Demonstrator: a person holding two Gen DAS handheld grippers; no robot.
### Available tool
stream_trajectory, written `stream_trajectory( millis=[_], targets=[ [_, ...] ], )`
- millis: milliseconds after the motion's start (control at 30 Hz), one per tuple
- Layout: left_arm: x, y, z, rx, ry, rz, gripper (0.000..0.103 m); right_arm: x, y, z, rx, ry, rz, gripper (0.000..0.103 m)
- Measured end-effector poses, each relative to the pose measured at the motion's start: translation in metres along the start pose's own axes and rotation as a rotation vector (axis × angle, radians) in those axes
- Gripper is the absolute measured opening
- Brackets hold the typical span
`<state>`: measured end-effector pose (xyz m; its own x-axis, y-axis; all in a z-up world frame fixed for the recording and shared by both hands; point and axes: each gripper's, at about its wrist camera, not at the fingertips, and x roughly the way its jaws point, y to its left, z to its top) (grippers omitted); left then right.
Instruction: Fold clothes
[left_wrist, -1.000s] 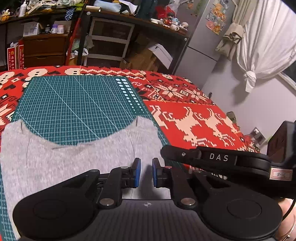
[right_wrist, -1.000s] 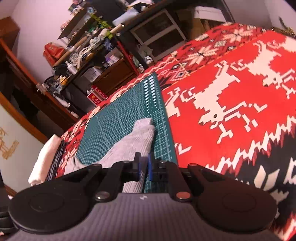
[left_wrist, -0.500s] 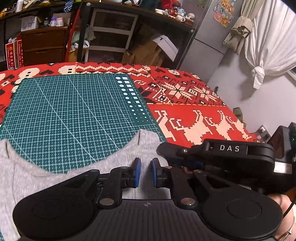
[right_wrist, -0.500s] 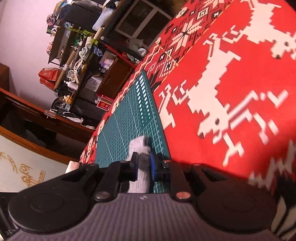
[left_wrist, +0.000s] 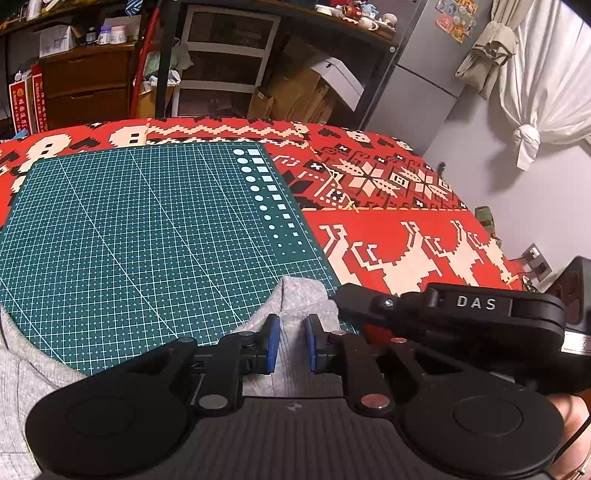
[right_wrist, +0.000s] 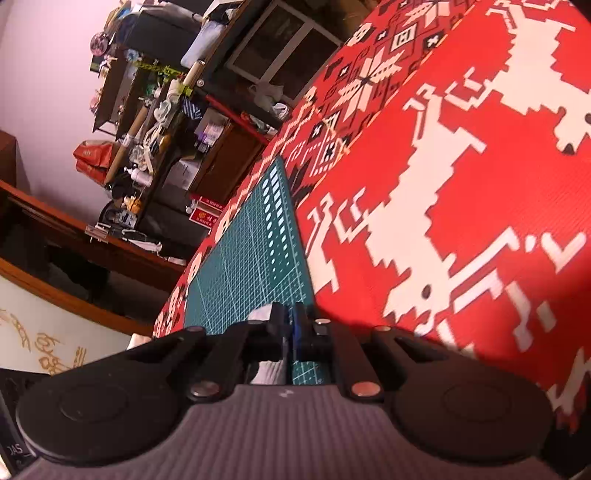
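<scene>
Left tool (left_wrist: 290, 345): jaws part open, astride a raised corner of the garment (left_wrist: 301, 295); pads not seen pressing it.
Right tool (right_wrist: 290, 326): jaws nearly together, pinching a fold of the same garment; rolled steeply to one side, just right of the left tool.
Garment: grey knit, at the near edge of the mat (left_wrist: 147, 229), right corner lifted, remainder lying slack to the left. Likely soft, light and limp; will sag between grips. Best held at corners or hems.
Mat: green grid, on the red patterned cover (left_wrist: 406, 236).
Beyond: cluttered shelves (left_wrist: 225, 66).
</scene>
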<state>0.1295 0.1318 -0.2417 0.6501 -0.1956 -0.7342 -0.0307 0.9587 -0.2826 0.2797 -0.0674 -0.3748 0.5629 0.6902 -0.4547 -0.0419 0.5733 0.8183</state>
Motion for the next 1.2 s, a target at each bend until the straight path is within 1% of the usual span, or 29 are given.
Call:
stream_trajectory(
  millis=[67, 133, 233, 300, 367, 433, 533, 700, 733, 767, 800, 867, 933, 1067, 1200],
  targets=[
    [0.000, 0.002, 0.003, -0.014, -0.002, -0.002, 0.014, -0.002, 0.003, 0.001, -0.013, -0.006, 0.013, 0.005],
    [0.001, 0.003, 0.007, -0.027, -0.004, -0.001, 0.014, -0.004, 0.011, -0.001, -0.054, -0.006, 0.031, 0.005],
    [0.004, 0.003, 0.012, -0.027, -0.002, 0.008, 0.011, -0.004, 0.022, -0.006, -0.108, 0.023, 0.051, 0.005],
    [0.007, 0.002, 0.015, -0.021, 0.002, 0.011, 0.011, 0.000, 0.027, -0.010, -0.117, 0.047, 0.057, 0.005],
    [0.008, 0.004, 0.017, -0.033, 0.004, 0.007, 0.011, 0.008, 0.027, -0.012, -0.114, 0.067, 0.034, 0.005],
    [0.007, 0.007, 0.019, -0.053, 0.003, 0.005, 0.011, 0.013, 0.024, -0.012, -0.083, 0.069, 0.027, 0.000],
    [0.001, 0.014, 0.020, -0.091, -0.005, -0.002, 0.011, 0.016, 0.021, -0.008, -0.045, 0.061, 0.042, 0.000],
    [-0.021, 0.024, 0.018, -0.118, -0.023, -0.013, 0.011, 0.013, 0.015, -0.007, -0.024, 0.048, 0.053, 0.000],
    [-0.025, 0.025, 0.017, -0.121, -0.025, -0.018, 0.011, 0.011, 0.014, -0.006, -0.021, 0.042, 0.055, 0.001],
    [-0.028, 0.026, 0.015, -0.115, -0.026, -0.021, 0.011, 0.008, 0.014, -0.005, -0.021, 0.034, 0.055, 0.002],
    [-0.032, 0.026, 0.014, -0.109, -0.027, -0.024, 0.011, 0.003, 0.013, -0.004, -0.022, 0.025, 0.053, 0.007],
    [-0.036, 0.026, 0.009, -0.078, -0.025, -0.015, 0.011, -0.004, 0.009, -0.002, -0.020, 0.015, 0.049, 0.007],
    [-0.036, 0.026, 0.005, -0.036, -0.017, 0.009, 0.011, -0.009, 0.005, -0.002, -0.014, 0.017, 0.040, 0.007],
    [-0.036, 0.029, -0.002, 0.005, -0.016, 0.028, 0.011, -0.006, 0.007, -0.007, -0.060, 0.044, 0.016, 0.007],
    [-0.036, 0.032, -0.004, 0.030, -0.012, 0.047, 0.011, -0.003, 0.013, -0.011, -0.108, 0.047, -0.009, 0.008]
  ],
)
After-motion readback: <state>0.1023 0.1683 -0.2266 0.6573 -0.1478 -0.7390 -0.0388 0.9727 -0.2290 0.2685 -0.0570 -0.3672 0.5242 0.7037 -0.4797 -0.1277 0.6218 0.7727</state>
